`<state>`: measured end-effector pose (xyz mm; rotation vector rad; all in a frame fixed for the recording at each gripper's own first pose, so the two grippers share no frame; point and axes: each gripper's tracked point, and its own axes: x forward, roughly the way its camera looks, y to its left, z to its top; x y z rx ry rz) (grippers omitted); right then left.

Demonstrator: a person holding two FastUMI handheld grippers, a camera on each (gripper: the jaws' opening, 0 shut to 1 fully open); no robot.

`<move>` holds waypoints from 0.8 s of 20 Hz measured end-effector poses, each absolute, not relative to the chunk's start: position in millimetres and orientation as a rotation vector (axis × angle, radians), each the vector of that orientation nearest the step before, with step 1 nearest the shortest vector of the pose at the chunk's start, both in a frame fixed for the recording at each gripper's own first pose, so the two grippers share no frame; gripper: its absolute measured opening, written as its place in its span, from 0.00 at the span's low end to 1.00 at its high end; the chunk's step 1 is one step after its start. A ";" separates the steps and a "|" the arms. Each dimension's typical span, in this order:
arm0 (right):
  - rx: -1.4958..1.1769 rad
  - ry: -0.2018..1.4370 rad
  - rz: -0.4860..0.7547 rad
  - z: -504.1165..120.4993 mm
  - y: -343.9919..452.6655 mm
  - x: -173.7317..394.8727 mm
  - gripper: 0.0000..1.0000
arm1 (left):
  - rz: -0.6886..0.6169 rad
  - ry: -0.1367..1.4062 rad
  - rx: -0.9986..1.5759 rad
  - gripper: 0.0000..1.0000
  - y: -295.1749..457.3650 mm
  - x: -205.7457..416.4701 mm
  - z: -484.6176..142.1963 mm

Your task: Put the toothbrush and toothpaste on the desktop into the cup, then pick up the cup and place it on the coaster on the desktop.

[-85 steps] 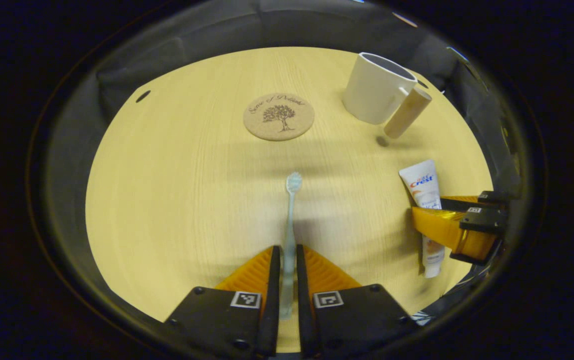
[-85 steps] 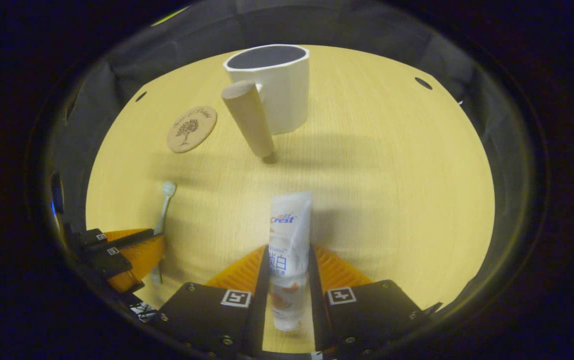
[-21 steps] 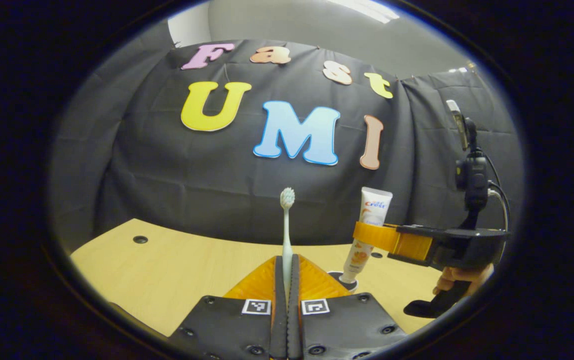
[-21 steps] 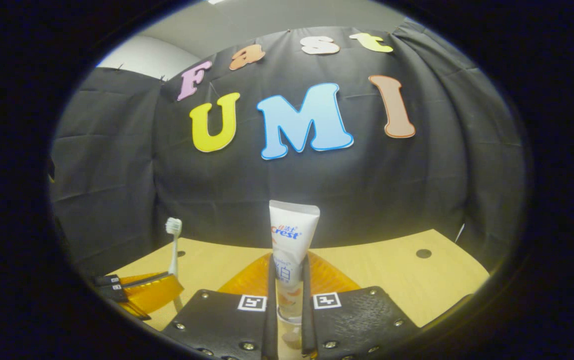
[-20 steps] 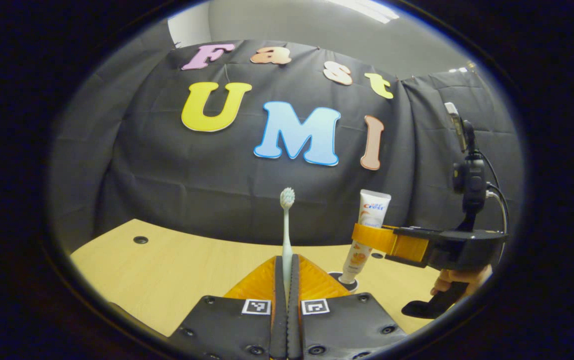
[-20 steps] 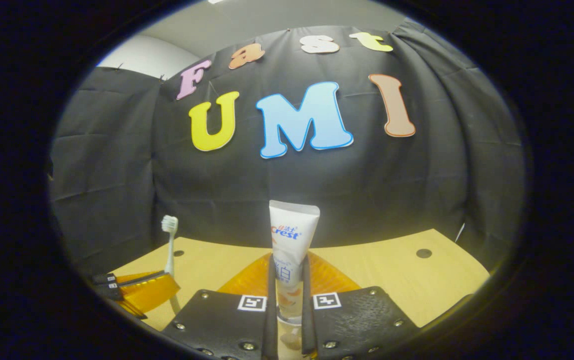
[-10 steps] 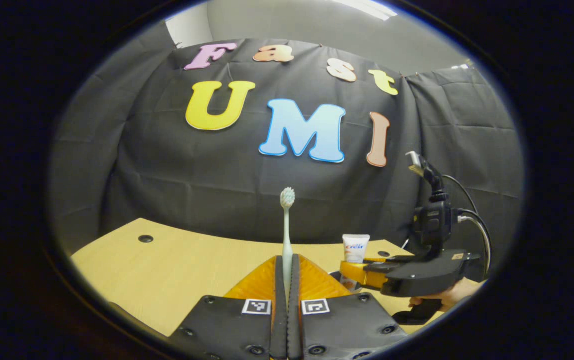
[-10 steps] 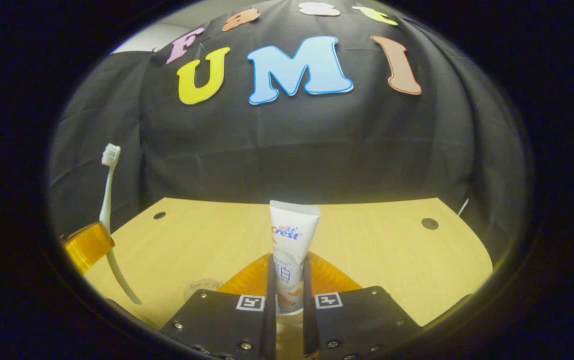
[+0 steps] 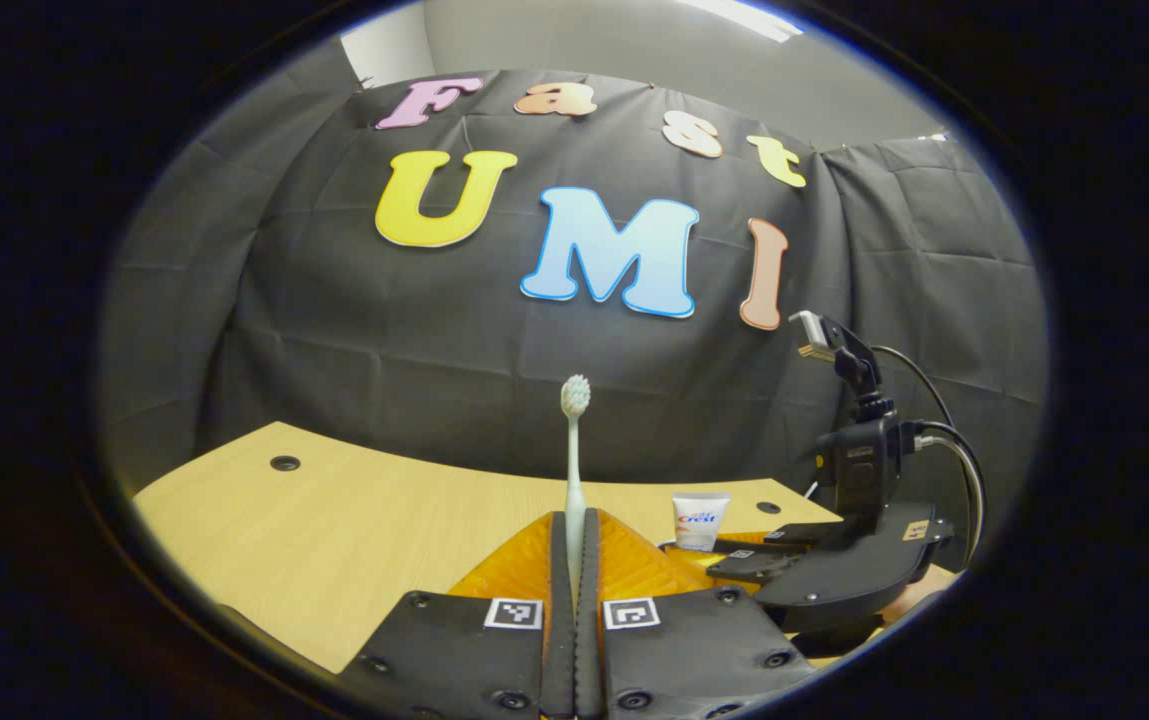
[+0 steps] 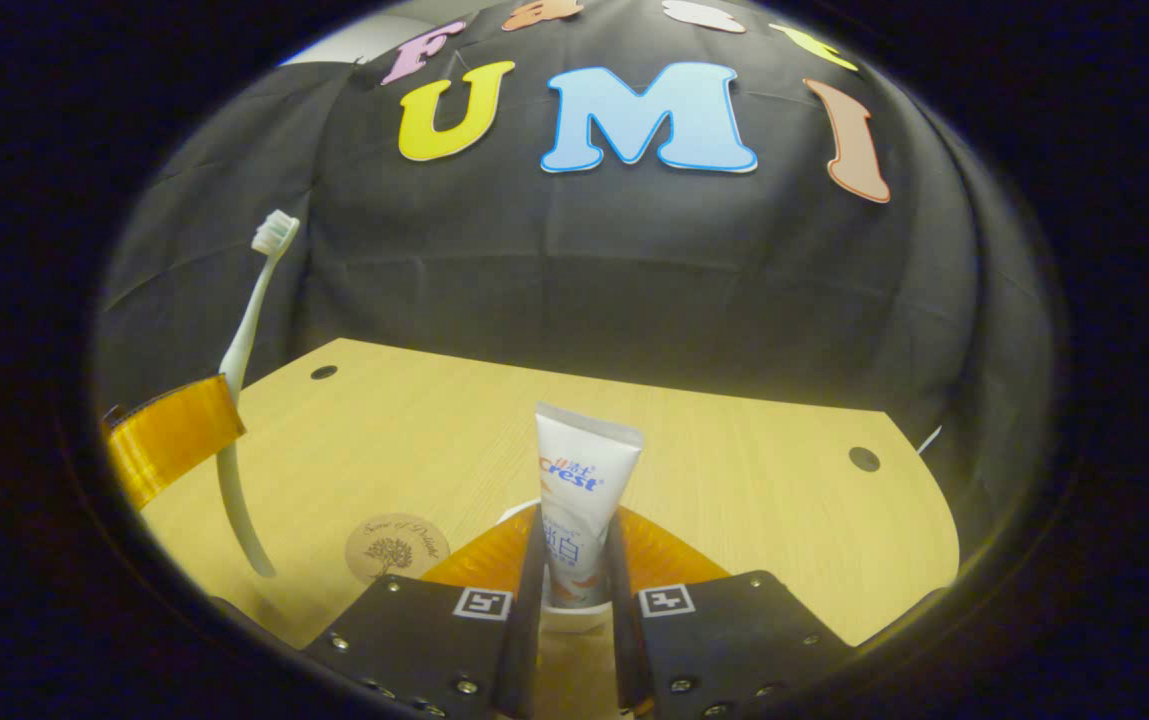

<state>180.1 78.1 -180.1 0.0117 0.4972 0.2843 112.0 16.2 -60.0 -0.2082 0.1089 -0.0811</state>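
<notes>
My left gripper [image 9: 576, 528] is shut on a pale toothbrush [image 9: 573, 455], which stands upright with its bristles on top. In the right gripper view the same toothbrush [image 10: 242, 380] hangs at the left in an orange finger [image 10: 169, 436]. My right gripper [image 10: 576, 545] is shut on the white toothpaste tube [image 10: 582, 478], held upright with its lower end inside the white cup [image 10: 518, 514], whose rim shows under the fingers. The cork coaster [image 10: 397, 547] lies on the table just left of the cup. From the left gripper view, the toothpaste [image 9: 700, 520] sticks up above the right gripper [image 9: 724, 552].
The light wooden table [image 10: 754, 500] has small round holes near its back edge, one hole [image 10: 863, 459] at the right. The black cloth wall closes the back. The right gripper's camera mount and cable [image 9: 859, 440] rise at the right of the left gripper view.
The right gripper has come down with the toothpaste, whose lower end now sits inside the cup. The left gripper keeps the toothbrush upright and has hardly moved.
</notes>
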 end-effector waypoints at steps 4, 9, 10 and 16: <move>0.029 0.470 0.283 -164.8 71.3 178.3 0.55 | -0.093 0.086 -0.245 0.08 6.7 123.5 -58.4; 0.131 0.370 0.284 -114.0 55.8 170.0 0.70 | -0.117 0.046 -0.294 0.08 -3.5 141.2 -56.0; 0.151 0.344 0.271 -102.7 46.5 167.2 0.77 | -0.126 0.036 -0.300 0.08 -8.1 145.4 -54.6; 0.223 0.294 0.190 -77.6 -6.5 142.0 0.89 | -0.196 -0.045 -0.337 0.08 -35.6 175.2 -40.1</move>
